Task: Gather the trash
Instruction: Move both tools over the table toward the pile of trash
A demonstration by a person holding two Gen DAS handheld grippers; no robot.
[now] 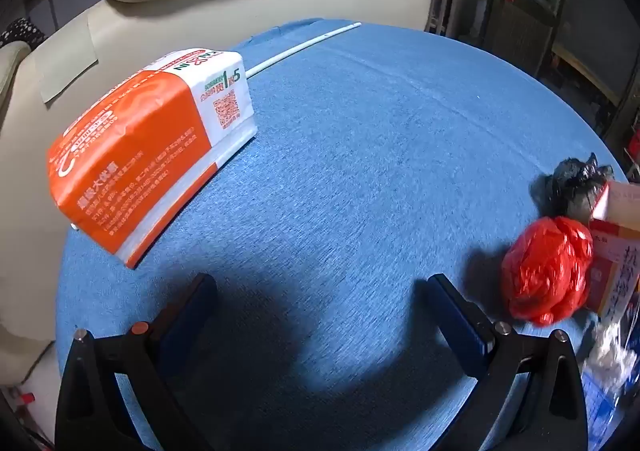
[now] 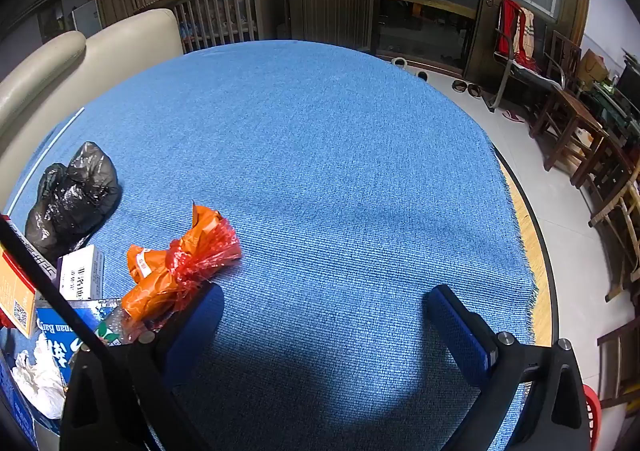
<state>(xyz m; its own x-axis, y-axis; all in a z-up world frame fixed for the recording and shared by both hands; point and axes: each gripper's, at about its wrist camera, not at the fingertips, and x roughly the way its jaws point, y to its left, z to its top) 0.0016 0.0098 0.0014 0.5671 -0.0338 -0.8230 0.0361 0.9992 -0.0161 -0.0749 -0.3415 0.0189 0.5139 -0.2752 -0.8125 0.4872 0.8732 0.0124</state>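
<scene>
Covering the round table point(image 2: 524, 235), blue cloth point(image 2: 320, 155); beige sofa point(image 1: 224, 7) behind; both hand-held grippers point(image 1: 320, 291) point(image 2: 324, 299) agape, empty.

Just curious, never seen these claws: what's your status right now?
Both claws open, empty: left, right. Trash uncollected: red bag, black bag, orange wrapper. Nothing in the way.

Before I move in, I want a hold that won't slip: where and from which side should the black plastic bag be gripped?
Grip the black plastic bag at its raised, bunched peak, coming from above. It lies crumpled and lumpy on the blue cloth, so the gathered folds up top give open jaws something to pinch. The white box crowds its near side; the far side is likely freer.
</scene>
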